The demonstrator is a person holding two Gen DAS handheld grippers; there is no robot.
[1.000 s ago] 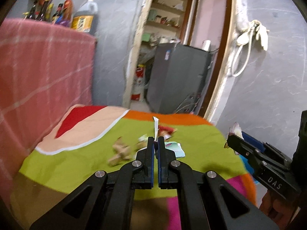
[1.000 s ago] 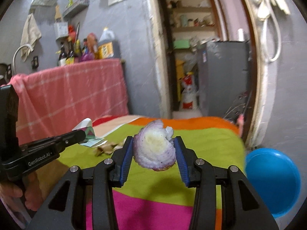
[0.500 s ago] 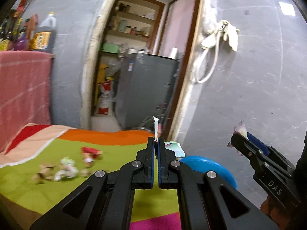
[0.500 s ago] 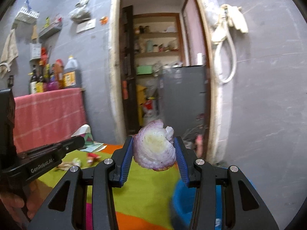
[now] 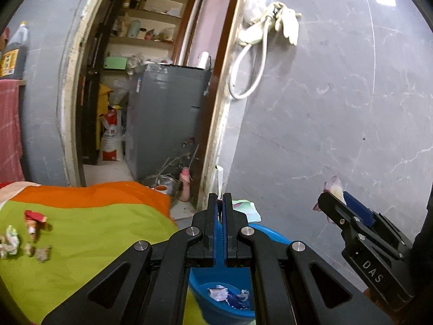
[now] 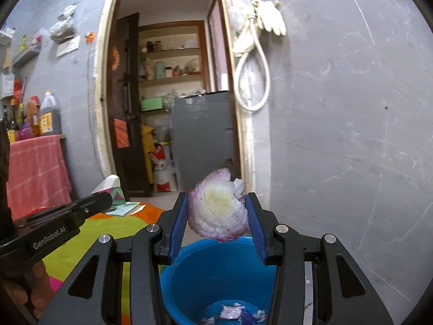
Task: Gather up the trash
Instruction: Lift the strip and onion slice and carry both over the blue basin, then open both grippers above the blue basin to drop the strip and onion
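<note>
My right gripper [image 6: 218,218] is shut on a purple onion piece [image 6: 218,208], held above the blue bucket [image 6: 216,268]. My left gripper [image 5: 221,201] is shut on a thin paper wrapper [image 5: 220,178], whose green-white end [image 5: 245,207] shows past the fingers. The same wrapper [image 6: 119,199] shows at the left gripper's tip in the right wrist view. The bucket [image 5: 224,300] sits below my left fingers, with torn wrappers [image 5: 227,295] inside. My right gripper [image 5: 334,201] with the onion appears at the right in the left wrist view.
A bright cloth-covered table [image 5: 81,233] holds several scraps, among them a red wrapper [image 5: 33,219] and crumpled bits [image 5: 10,241]. Behind are a grey wall [image 5: 338,108], an open doorway with a grey cabinet [image 5: 167,119], and a pink cloth [image 6: 35,173] at the left.
Both grippers have swung right, off the table and toward the blue bucket, which now lies beneath them. Each keeps its hold on its item.
</note>
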